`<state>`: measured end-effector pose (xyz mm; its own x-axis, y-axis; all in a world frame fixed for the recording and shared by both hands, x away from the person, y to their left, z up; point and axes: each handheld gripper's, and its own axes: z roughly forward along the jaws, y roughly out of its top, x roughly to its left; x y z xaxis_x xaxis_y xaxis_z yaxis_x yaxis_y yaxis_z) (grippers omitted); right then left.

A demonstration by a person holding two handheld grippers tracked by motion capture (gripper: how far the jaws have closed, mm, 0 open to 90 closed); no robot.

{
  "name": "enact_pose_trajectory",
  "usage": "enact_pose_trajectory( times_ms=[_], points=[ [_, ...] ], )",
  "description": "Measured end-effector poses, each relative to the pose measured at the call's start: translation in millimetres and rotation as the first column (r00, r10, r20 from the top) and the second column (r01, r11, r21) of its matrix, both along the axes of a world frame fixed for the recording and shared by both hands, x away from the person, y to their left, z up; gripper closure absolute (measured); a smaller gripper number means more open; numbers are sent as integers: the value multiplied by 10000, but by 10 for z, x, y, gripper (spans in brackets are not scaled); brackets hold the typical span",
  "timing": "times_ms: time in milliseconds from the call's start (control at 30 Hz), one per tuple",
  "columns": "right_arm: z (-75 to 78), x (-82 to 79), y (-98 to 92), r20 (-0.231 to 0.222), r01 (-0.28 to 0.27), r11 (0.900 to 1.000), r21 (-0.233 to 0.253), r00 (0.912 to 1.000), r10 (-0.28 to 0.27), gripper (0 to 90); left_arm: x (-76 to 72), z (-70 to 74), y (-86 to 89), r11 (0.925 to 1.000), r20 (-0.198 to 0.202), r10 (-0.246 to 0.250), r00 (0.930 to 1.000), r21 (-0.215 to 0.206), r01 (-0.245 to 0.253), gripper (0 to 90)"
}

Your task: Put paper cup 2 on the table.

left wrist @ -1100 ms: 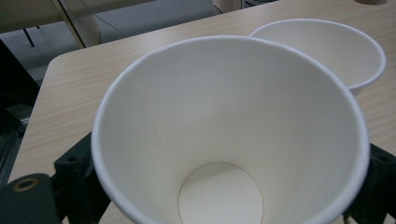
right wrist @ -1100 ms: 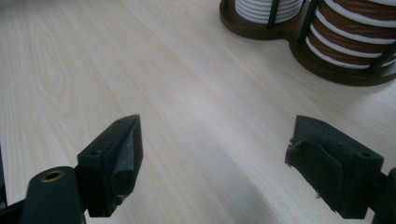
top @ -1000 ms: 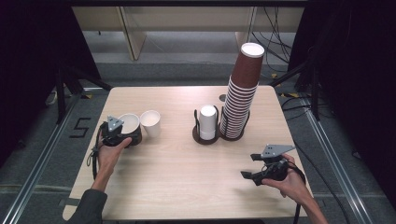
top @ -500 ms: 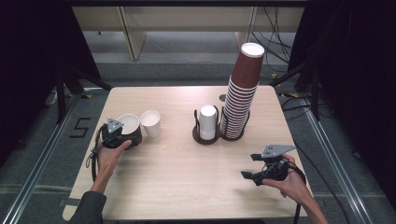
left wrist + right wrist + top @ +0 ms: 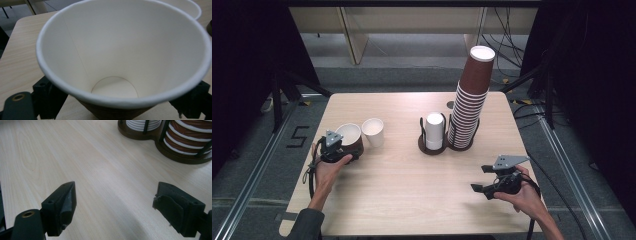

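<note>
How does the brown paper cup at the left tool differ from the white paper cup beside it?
The brown paper cup has a brown outer wall; the white paper cup is white outside. The brown one sits between the left tool's jaws; the white one stands free on the table. Both are upright, open-topped, white inside.

The high view is looking down and forward from above the person's side, taking in the whole light wooden table (image 5: 412, 175) and the floor beyond it. The left gripper view is sitting right up against a brown paper cup with a white inside (image 5: 120, 57), peering down into it (super close). The right gripper view is hovering low over the tabletop, facing the dark round cup holder base (image 5: 175, 152). That holder is also showing up mid-table in the high view (image 5: 447, 145), and so is the cup (image 5: 349, 137).
</note>
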<state>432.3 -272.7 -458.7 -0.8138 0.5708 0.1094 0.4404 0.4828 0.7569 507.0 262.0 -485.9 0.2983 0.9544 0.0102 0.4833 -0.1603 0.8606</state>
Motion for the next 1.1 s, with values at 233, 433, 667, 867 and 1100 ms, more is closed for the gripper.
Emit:
enact_pose_trajectory(
  times_ms=[233, 433, 667, 867, 1100],
  points=[
    [5, 7, -17, 177, -40, 10000, -42, 9998, 40, 184, -32, 7, 8, 9999, -81, -149, 9999, 48, 150, 134],
    [6, -2, -22, 85, -37, 10000, 25, 10000, 37, 184, -109, -56, 51, 9997, 178, -30, 9998, -261, 35, 139],
    [9, -16, -27, 17, 52, 10000, 65, 10000, -52, 184, -194, -89, 34, 9998, 287, -183, 9994, -121, 186, 144],
    [9, -24, -27, -21, 1, 10000, 47, 10000, -1, 184, -233, -136, 48, 9999, 66, -170, 9998, 11, 169, 148],
    [3, -21, -46, 102, -37, 10000, -35, 9999, 37, 184, -315, -154, 59, 9997, 160, -206, 9997, -148, 209, 149]
  ],
)
